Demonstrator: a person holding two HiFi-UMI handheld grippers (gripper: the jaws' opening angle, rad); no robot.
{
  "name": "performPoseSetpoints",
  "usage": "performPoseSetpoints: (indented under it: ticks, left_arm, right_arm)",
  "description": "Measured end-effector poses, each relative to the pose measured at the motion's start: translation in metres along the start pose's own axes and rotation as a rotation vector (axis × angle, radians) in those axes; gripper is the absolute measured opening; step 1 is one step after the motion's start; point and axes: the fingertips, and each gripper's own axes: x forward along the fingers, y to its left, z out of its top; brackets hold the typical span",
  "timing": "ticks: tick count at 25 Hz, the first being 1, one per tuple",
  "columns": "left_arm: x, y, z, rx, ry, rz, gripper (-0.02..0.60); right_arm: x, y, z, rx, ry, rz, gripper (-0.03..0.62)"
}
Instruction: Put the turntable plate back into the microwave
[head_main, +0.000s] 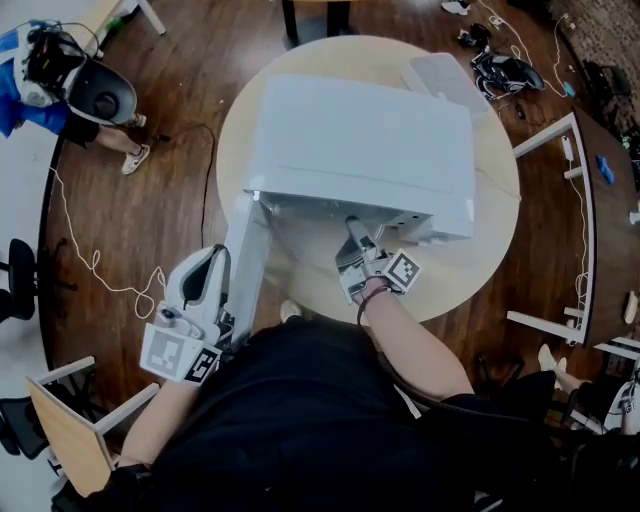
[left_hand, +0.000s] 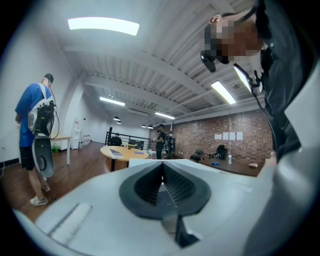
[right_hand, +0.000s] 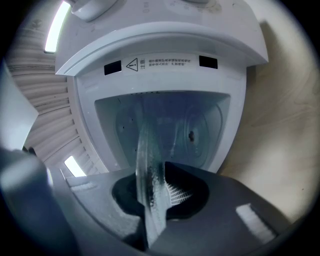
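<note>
A white microwave (head_main: 360, 150) stands on the round table (head_main: 490, 200) with its door (head_main: 245, 265) swung open to the left. My right gripper (head_main: 352, 232) is at the mouth of the cavity, shut on the clear glass turntable plate (right_hand: 147, 165). In the right gripper view the plate shows edge-on between the jaws (right_hand: 157, 200) and reaches into the cavity (right_hand: 200, 125). My left gripper (head_main: 212, 262) hangs beside the open door, shut with nothing in it (left_hand: 161, 172). It faces out into the room.
A flat white thing (head_main: 445, 75) lies on the table behind the microwave. A person in blue (head_main: 40, 80) stands at the far left. A chair (head_main: 70, 420) is at my lower left, a cable (head_main: 95, 265) runs over the wooden floor, and desks line the right side.
</note>
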Motion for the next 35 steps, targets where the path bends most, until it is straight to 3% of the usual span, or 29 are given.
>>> performPoseSetpoints:
  ticks: [12,35]
  left_arm:
    - [0.007,0.0,-0.006,-0.004,0.034,-0.027,0.003]
    - [-0.002,-0.005,-0.015,0.048,0.07,0.001,0.003]
  right_arm:
    - [0.007,0.002,0.017,0.024,-0.063,0.011,0.034]
    - [0.035,-0.007,0.037,0.011,-0.126,-0.025,0.034]
